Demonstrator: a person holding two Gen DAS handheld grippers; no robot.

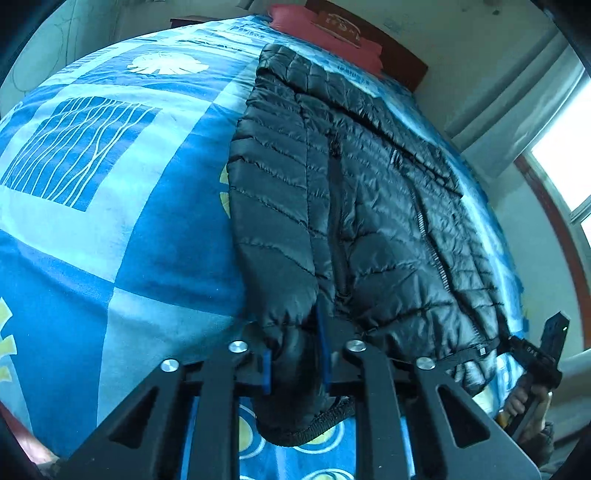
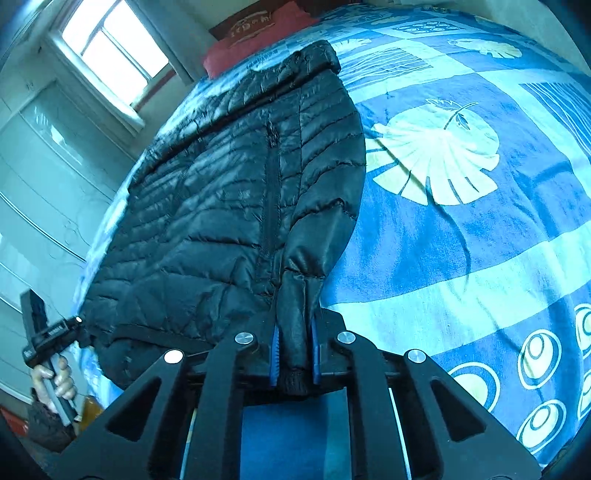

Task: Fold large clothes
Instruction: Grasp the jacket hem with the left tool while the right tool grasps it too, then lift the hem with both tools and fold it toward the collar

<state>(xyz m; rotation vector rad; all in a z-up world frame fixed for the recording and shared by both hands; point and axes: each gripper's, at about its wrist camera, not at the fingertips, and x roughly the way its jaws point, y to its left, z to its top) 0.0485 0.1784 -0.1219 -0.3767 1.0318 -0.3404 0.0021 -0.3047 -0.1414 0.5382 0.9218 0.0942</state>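
A black quilted puffer jacket (image 1: 369,206) lies front-up on a blue patterned bedspread (image 1: 110,184), hood toward the pillow. My left gripper (image 1: 295,354) is shut on the jacket's bottom hem, with fabric bunched between the blue pads. My right gripper (image 2: 293,350) is shut on a sleeve cuff (image 2: 291,380) that lies folded along the jacket's side (image 2: 229,192). Each view shows the other gripper, in a hand, at the jacket's other hem corner: the right one in the left wrist view (image 1: 532,354), the left one in the right wrist view (image 2: 48,339).
A red pillow (image 1: 332,33) lies at the head of the bed against a dark headboard. A window (image 2: 114,48) and grey curtain are on the jacket's side of the room. The bedspread (image 2: 480,221) stretches wide beside the jacket.
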